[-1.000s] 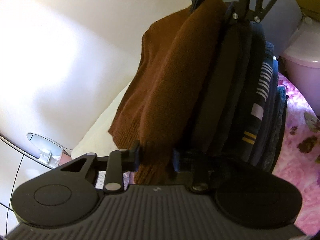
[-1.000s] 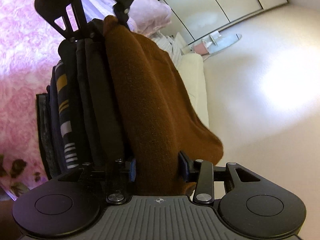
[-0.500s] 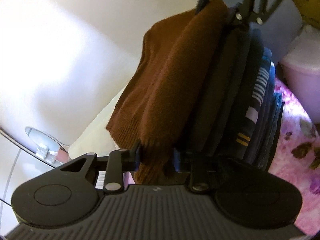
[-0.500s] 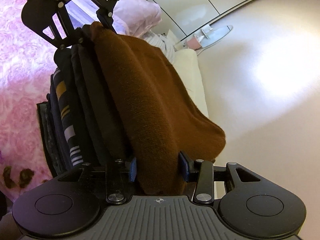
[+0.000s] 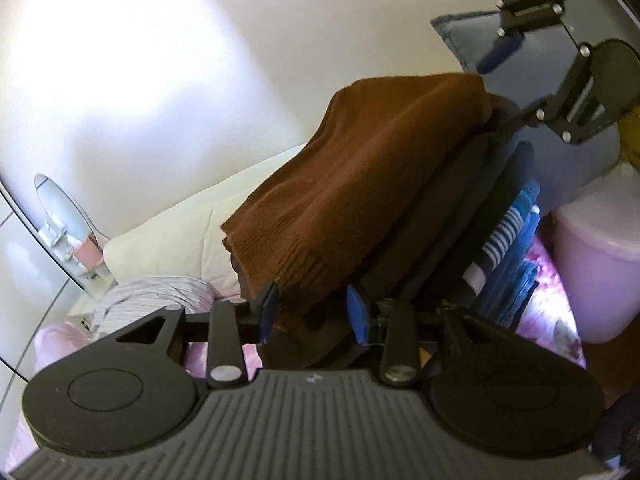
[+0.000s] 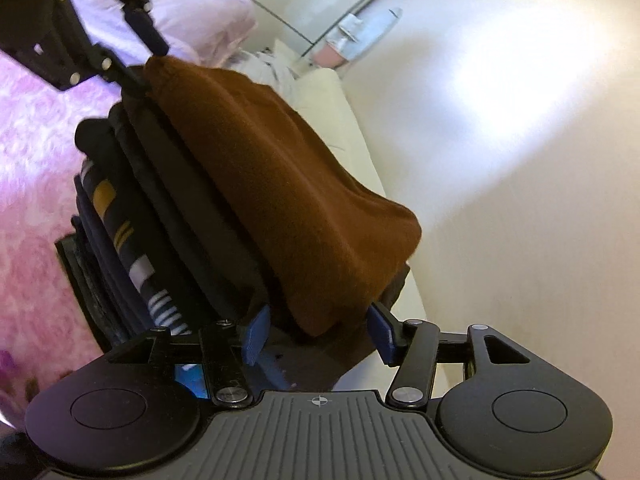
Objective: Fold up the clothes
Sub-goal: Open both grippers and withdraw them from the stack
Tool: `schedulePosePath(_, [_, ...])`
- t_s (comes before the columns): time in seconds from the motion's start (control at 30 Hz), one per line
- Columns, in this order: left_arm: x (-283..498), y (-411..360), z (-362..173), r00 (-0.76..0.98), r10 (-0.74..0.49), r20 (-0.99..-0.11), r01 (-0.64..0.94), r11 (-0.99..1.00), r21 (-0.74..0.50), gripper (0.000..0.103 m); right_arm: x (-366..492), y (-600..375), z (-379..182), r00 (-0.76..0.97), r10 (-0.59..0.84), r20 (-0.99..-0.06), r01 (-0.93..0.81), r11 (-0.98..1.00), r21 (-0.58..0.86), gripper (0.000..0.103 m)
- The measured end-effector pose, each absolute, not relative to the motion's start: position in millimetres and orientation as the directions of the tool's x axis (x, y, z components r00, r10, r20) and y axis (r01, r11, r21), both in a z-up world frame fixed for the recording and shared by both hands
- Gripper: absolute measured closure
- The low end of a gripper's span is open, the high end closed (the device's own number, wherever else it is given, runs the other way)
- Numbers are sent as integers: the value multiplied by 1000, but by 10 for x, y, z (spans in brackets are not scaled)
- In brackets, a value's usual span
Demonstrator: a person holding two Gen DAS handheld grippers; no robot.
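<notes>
Left wrist view: left gripper (image 5: pixel 313 309) with blue-padded fingers (image 5: pixel 269 312) spread apart, straddling the near hem of the brown sweater (image 5: pixel 360 184). Fabric sits in the gap; whether the pads press on it, cannot tell.

Brown sweater folded, lying on top of a stack of folded clothes (image 5: pixel 472 216): dark garments directly under it, a striped navy-and-white piece (image 5: pixel 498 240) lower down, blue items at the bottom. Stack resting on a pink floral bedspread (image 5: pixel 556 316).

Right gripper (image 5: pixel 516 76) visible at the far end of the sweater, upper right of this view; one blue pad free in the air above the cloth, fingers parted, lower finger down by the stack edge.

Right wrist view: right gripper (image 6: pixel 317 334) with fingers (image 6: pixel 380 334) wide apart, sweater (image 6: pixel 280 200) corner between them, a clear gap on each side of the fabric. Not clamped.

Same view: left gripper (image 6: pixel 136 60) at the opposite end of the sweater, top left, upper finger just above the cloth edge, lower one against the stack (image 6: pixel 132 232).

Background: cream pillow (image 5: pixel 176 236) beside the stack, pale pink bin (image 5: pixel 596 264) to the right, striped cloth (image 5: pixel 152 300) and pink bedspread (image 6: pixel 36 160) around.
</notes>
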State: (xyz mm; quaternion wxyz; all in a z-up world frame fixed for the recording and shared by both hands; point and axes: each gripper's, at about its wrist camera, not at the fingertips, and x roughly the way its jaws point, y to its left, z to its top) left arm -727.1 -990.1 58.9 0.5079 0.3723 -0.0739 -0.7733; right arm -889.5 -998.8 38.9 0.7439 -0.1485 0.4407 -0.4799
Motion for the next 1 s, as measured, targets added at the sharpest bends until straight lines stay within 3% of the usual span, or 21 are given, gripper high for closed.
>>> schedulePosePath(0.23, [-6969, -9784, 419, -231, -836, -499, 758, -475, 446, 62, -8932, -9730, 501, 141, -851, -507, 657, 463, -595, 49])
schedulePosePath(0.37, [-6857, -9614, 530, -230, -834, -502, 820, -443, 361, 44, -8959, -9565, 579, 139, -844, -519, 775, 418, -474, 47])
schedulePosePath(0.43, [-6808, -9482, 596, -229, -838, -495, 849, -421, 320, 33, -8965, -9472, 634, 152, -833, -532, 855, 381, -352, 23])
schedulePosePath(0.47, [-6776, -9408, 618, -235, -838, -493, 858, -417, 299, 25, -8978, -9406, 646, 160, -828, -537, 890, 356, -285, 17])
schedulePosePath(0.57, [-6673, -9216, 614, -262, -823, -504, 882, -416, 220, 8, -8992, -9260, 660, 165, -809, -564, 951, 281, -125, 15])
schedulePosePath(0.83, [-6527, -8808, 511, -246, -786, -567, 939, -338, 60, 4, -9061, -8802, 561, 138, -743, -655, 990, 130, 61, 15])
schedulePosePath(1.0, [-6523, -8652, 516, -199, -777, -598, 967, -255, 9, 4, -9166, -8598, 659, 122, -754, -645, 993, 88, 84, 15])
